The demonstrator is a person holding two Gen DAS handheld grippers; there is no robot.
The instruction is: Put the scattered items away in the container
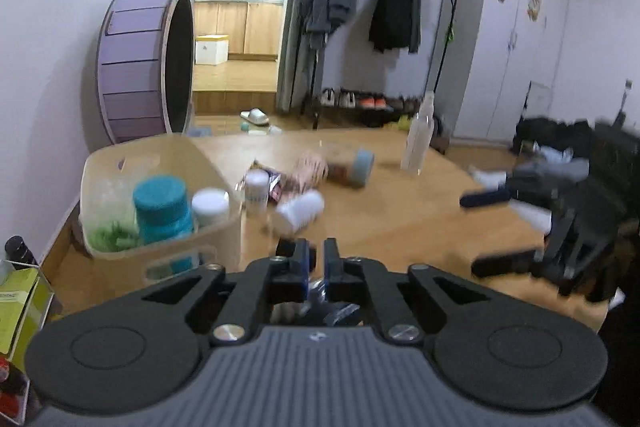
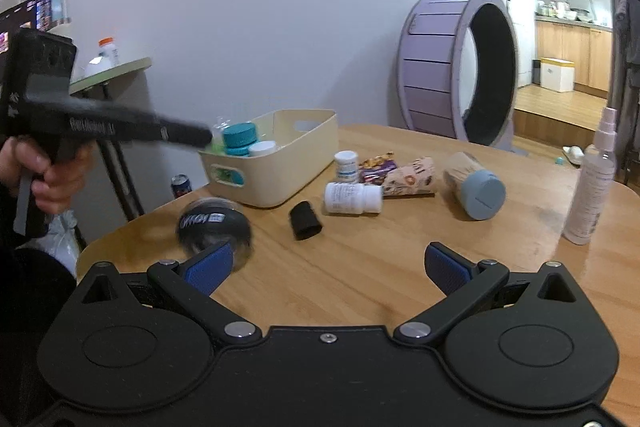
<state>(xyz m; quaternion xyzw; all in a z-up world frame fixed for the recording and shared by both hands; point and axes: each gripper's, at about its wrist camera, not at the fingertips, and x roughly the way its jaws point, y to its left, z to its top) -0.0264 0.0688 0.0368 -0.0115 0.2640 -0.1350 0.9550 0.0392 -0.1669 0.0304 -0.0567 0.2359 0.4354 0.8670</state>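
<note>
Right wrist: wooden table (image 2: 360,267), purple wheel (image 2: 440,75) behind.

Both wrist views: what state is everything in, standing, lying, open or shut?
Left gripper: nearly shut, looks empty.
Right gripper: open, empty.
Cream bin: upright, partly filled.
Teal-lidded jar: upright in bin.
White pill bottle: lying on its side.
Small white bottle: standing.
Grey-capped tube: lying.
Spray bottle: standing.
Black jar: outside bin, blurred.

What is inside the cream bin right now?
The cream bin holds a teal-lidded jar, a white-capped bottle and something green; its walls hide whatever is lower.
</note>
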